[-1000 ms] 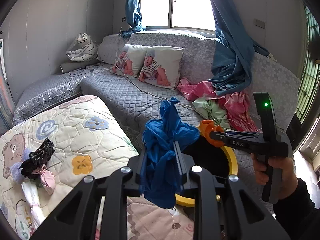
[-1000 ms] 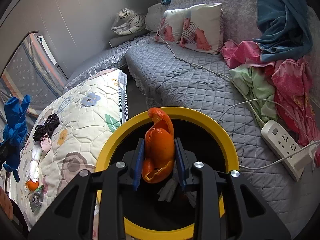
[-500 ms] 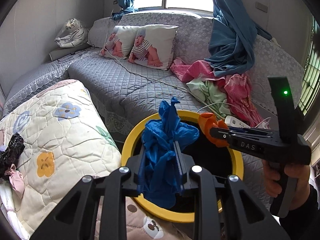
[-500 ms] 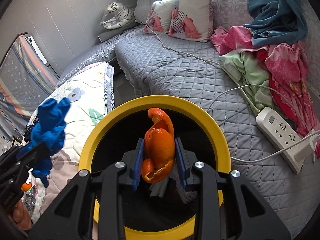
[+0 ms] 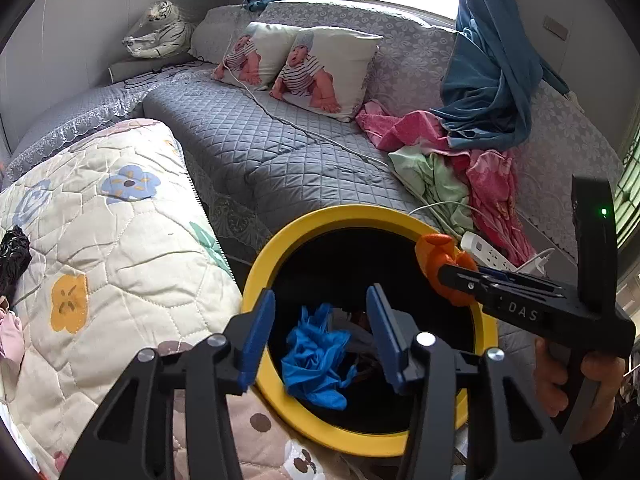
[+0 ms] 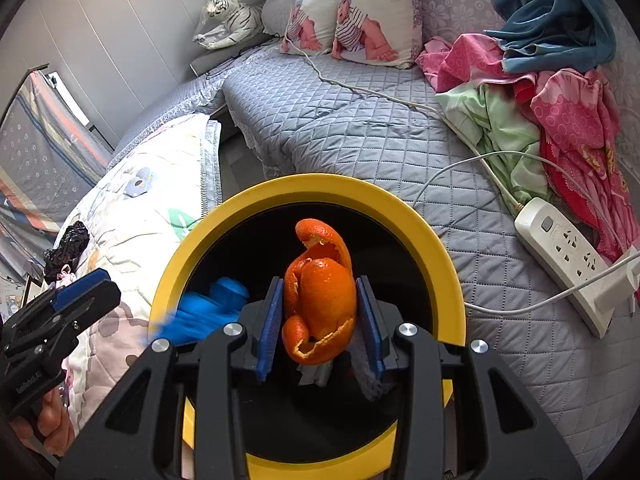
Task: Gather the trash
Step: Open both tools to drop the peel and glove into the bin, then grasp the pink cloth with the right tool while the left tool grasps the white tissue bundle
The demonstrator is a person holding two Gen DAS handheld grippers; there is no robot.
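A black bin with a yellow rim (image 5: 348, 214) (image 6: 320, 182) stands between the quilt and the grey sofa. My left gripper (image 5: 320, 300) hangs over its near edge, jaws opening, nothing between the pads. A crumpled blue glove (image 5: 316, 360) is loose below them inside the bin, and looks blurred in the right wrist view (image 6: 208, 312). My right gripper (image 6: 320, 292) holds an orange peel (image 6: 320, 300) over the bin mouth. Its jaws are opening, with the peel still touching both pads. The left wrist view has that gripper (image 5: 444, 268) at the bin's right rim, held by a hand (image 5: 576, 376).
A flowered quilt (image 5: 120, 240) lies left of the bin with a black crumpled bag (image 6: 68, 248) on it. On the sofa to the right are a white power strip (image 6: 560, 252) with its cable and a pile of pink and green clothes (image 6: 540, 120).
The left jaws have spread and let go of the blue glove, which has dropped into the bin. The left gripper came down closer over the rim. The right jaws widened slightly around the peel.
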